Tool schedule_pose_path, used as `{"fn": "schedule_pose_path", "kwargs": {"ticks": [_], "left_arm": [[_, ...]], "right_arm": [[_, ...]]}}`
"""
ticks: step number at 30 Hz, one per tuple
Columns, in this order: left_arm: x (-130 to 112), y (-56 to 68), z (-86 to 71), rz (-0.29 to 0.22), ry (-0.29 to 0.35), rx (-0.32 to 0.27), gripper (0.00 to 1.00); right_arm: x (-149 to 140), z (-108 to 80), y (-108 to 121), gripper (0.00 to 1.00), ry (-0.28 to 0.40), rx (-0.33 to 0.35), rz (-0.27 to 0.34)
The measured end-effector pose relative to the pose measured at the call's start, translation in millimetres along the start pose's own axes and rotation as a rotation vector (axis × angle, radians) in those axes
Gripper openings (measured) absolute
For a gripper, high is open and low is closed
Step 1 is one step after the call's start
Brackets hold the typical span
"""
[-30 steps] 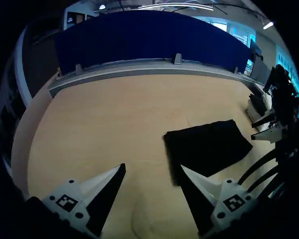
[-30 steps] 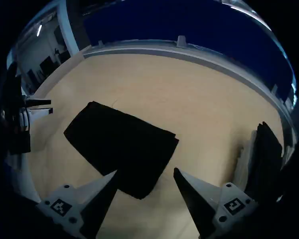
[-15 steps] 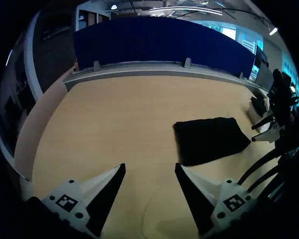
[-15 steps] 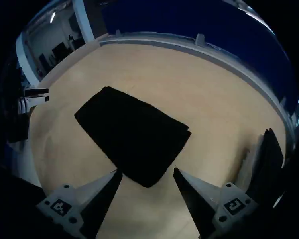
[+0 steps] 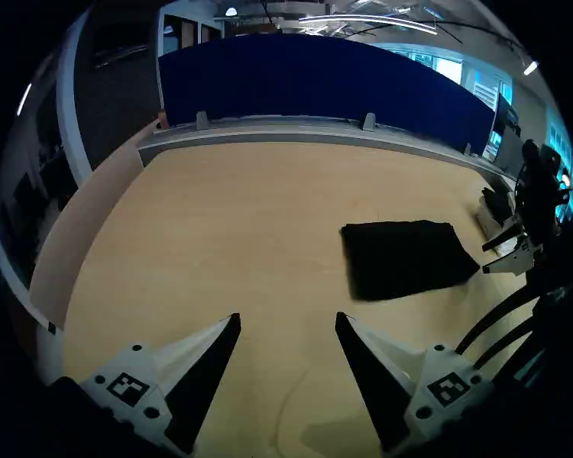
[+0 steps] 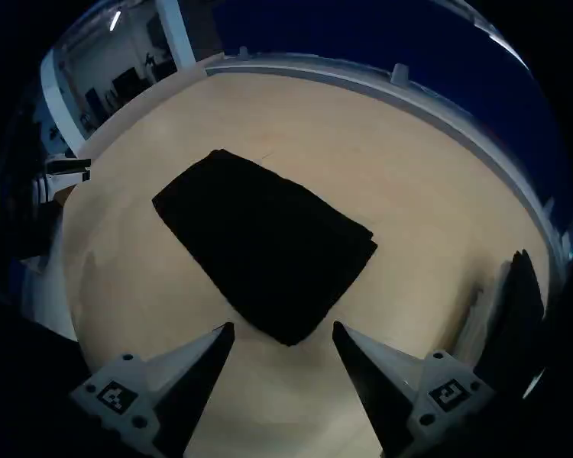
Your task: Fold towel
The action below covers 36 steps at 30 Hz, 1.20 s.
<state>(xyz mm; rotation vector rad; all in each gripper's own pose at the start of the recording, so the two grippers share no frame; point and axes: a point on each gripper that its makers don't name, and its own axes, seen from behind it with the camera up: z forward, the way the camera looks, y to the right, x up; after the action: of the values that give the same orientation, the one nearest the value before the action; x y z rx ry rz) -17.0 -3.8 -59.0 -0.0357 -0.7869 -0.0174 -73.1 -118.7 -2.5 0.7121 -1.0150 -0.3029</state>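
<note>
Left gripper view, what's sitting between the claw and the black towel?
Bare wooden table lies between the open left claw and the towel, as the left gripper view shows.

A light wooden table (image 5: 210, 229) stretches out before me, with a dark towel (image 5: 405, 256) lying flat on it as a neat rectangle, well in from the edges. A stack of dark items (image 6: 516, 313) sits at one edge, apart from the towel.
</note>
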Motion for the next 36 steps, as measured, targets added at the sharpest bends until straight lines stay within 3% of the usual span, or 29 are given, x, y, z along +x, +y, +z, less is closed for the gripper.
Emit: {"fn": "schedule_pose_path", "kwargs": {"ticks": [3, 7, 13, 17, 27, 36], "left_arm": [[-3, -0.4, -1.4, -0.001, -0.002, 0.002, 0.92], [-7, 0.5, -3.1, 0.000, -0.005, 0.000, 0.92], [-13, 0.7, -7.1, -0.006, -0.011, -0.001, 0.92], [-16, 0.7, -7.6, -0.012, -0.015, -0.002, 0.92], [-18, 5.2, -6.2, -0.015, -0.019, -0.012, 0.92], [-20, 8.0, -6.1, -0.023, -0.024, -0.020, 0.92]], "right_arm": [[-4, 2.2, 0, 1.00, -0.008, 0.000, -0.006], [-11, 7.8, -2, 0.83, -0.026, 0.004, -0.015], [-20, 16.0, -2, 0.69, -0.041, 0.007, -0.003], [-24, 18.7, -2, 0.67, -0.047, 0.006, 0.006], [-25, 21.8, -1, 0.36, -0.042, -0.006, 0.000], [-27, 22.2, 0, 0.26, -0.052, -0.008, -0.006]]}}
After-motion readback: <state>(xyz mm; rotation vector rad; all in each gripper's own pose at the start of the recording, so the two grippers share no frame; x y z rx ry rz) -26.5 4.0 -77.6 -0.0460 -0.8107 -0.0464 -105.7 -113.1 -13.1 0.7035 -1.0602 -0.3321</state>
